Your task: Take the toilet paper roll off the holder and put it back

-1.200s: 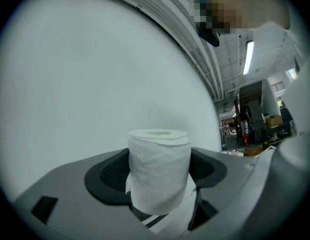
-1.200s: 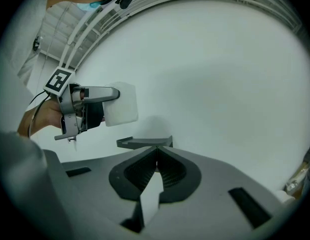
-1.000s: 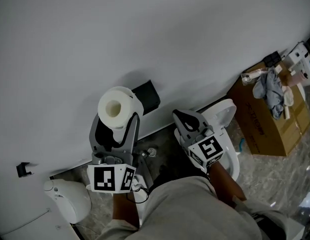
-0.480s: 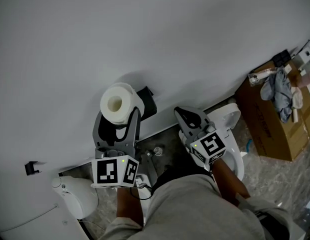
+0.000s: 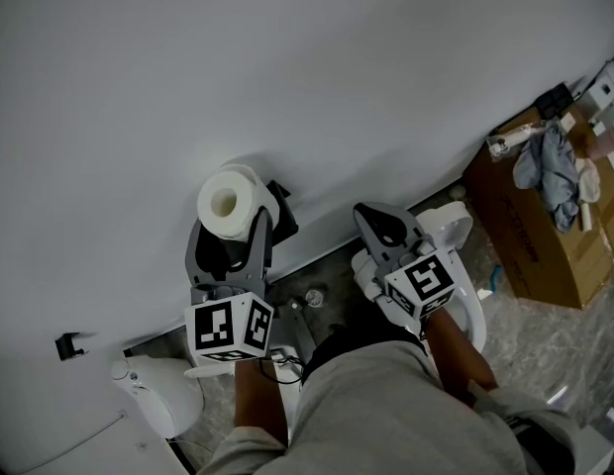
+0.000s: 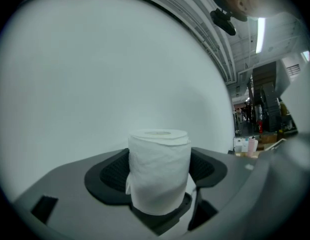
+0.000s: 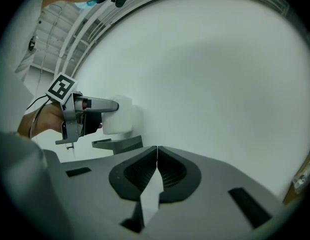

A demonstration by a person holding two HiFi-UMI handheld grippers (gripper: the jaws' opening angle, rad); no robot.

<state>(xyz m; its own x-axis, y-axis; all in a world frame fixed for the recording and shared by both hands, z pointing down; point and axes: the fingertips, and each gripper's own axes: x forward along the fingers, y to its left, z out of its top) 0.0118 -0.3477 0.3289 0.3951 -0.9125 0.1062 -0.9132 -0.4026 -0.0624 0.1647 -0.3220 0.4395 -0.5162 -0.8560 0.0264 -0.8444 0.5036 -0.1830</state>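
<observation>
Closer to the wall than a second ago, the toilet paper roll (image 5: pixel 228 201) now covers most of the black holder (image 5: pixel 284 214) just behind it. It stands core end up between the pads of the left gripper (image 5: pixel 228 230), which clamp its sides. Light, soft and crushable, it likely wants a gentle hold across the outer wrap. The right gripper (image 5: pixel 376 224) hangs nearby, jaws together, empty.
</observation>
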